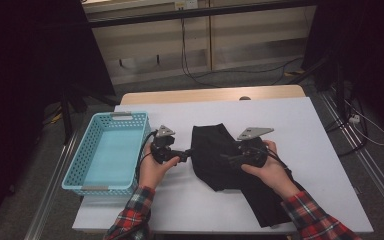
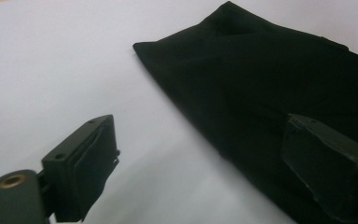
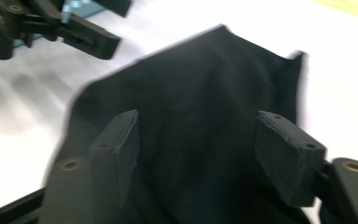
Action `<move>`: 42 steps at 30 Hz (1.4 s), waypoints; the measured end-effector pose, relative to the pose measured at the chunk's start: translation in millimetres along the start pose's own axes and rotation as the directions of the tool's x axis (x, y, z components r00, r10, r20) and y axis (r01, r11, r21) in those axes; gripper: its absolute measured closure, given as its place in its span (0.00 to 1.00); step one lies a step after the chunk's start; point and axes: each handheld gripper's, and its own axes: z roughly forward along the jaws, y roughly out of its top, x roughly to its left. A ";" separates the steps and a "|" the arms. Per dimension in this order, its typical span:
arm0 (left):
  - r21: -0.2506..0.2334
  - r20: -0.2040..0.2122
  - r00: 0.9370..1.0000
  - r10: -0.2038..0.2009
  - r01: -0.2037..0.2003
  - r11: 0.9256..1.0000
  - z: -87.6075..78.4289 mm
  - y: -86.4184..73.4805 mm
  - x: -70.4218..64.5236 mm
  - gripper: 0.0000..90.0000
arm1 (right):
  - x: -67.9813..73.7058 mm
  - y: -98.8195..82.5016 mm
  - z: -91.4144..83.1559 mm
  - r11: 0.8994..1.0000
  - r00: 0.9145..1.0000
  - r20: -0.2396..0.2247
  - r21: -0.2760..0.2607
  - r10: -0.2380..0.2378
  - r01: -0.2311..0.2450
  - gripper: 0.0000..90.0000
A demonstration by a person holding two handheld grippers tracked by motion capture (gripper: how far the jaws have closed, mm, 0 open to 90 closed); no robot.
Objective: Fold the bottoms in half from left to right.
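Black garment (image 1: 220, 155): dark folded cloth lying flat on the white table (image 1: 300, 130), near the middle, its lower end running down to the table's near edge at the right. In the left gripper view the garment (image 2: 261, 88) shows one folded corner pointing toward the bare tabletop.

Left gripper (image 1: 186, 156): held in the person's left hand (image 1: 152, 170), level with the table, tips just beside the garment's left edge. In its own view the left gripper (image 2: 200, 158) has its jaws spread wide; one jaw stands over white tabletop, the other over the cloth. Nothing is pinched between them.

Right gripper (image 1: 226, 158): held in the right hand (image 1: 272, 172) over the garment's middle. In its own view the right gripper (image 3: 196, 140) has its jaws wide apart over the black cloth, pads not pressing on it.

Blue basket (image 1: 80, 172): perforated plastic, at the table's left edge, just beside the left hand.
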 end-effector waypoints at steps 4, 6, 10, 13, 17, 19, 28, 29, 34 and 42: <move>0.001 0.003 1.000 0.027 -0.027 1.000 12.0 5.0 -2.0 0.22 | -13.6 -11.6 -11.0 1.000 0.998 0.048 0.012 0.027 -0.027 0.32; 0.011 0.022 1.000 0.018 -0.018 1.000 17.4 5.8 -2.5 0.33 | -20.3 -18.3 -18.1 0.999 0.997 0.070 0.018 0.043 -0.045 0.33; 0.027 0.015 1.000 0.021 -0.021 0.999 27.0 5.7 -2.6 0.44 | -24.7 -21.1 -23.7 0.999 0.995 0.084 0.009 0.051 -0.052 0.34; 0.041 0.010 1.000 0.024 -0.025 0.999 32.9 4.0 -1.2 0.54 | -27.4 -21.5 -26.2 0.998 0.993 0.095 -0.005 0.066 -0.066 0.34; 0.062 0.038 0.999 0.007 -0.010 0.998 37.9 2.9 -1.2 0.74 | -28.2 -22.0 -25.3 0.998 0.993 0.098 -0.005 0.065 -0.065 0.35; 0.070 0.052 0.999 -0.008 0.005 0.998 38.9 4.7 -1.8 0.86 | -28.6 -21.8 -25.2 0.998 0.993 0.101 -0.008 0.068 -0.067 0.35; 0.061 -0.006 0.998 -0.061 0.061 0.996 23.6 1.9 7.1 0.95 | -28.8 -22.9 -24.8 0.998 0.993 0.093 -0.005 0.070 -0.070 0.34; 0.061 -0.018 0.998 -0.063 0.064 0.996 18.4 0.4 9.3 0.95 | -28.9 -23.0 -25.1 0.998 0.993 0.092 -0.004 0.069 -0.069 0.34; 0.055 -0.054 0.994 -0.091 0.094 0.994 -4.4 -8.5 14.1 0.95 | -31.1 -23.8 -25.4 0.998 0.992 0.104 -0.004 0.070 -0.070 0.32; -0.040 -0.077 0.996 -0.044 0.041 0.998 -5.0 1.0 20.8 0.38 | -32.0 -28.4 -32.6 0.997 0.992 0.100 -0.010 0.075 -0.074 0.30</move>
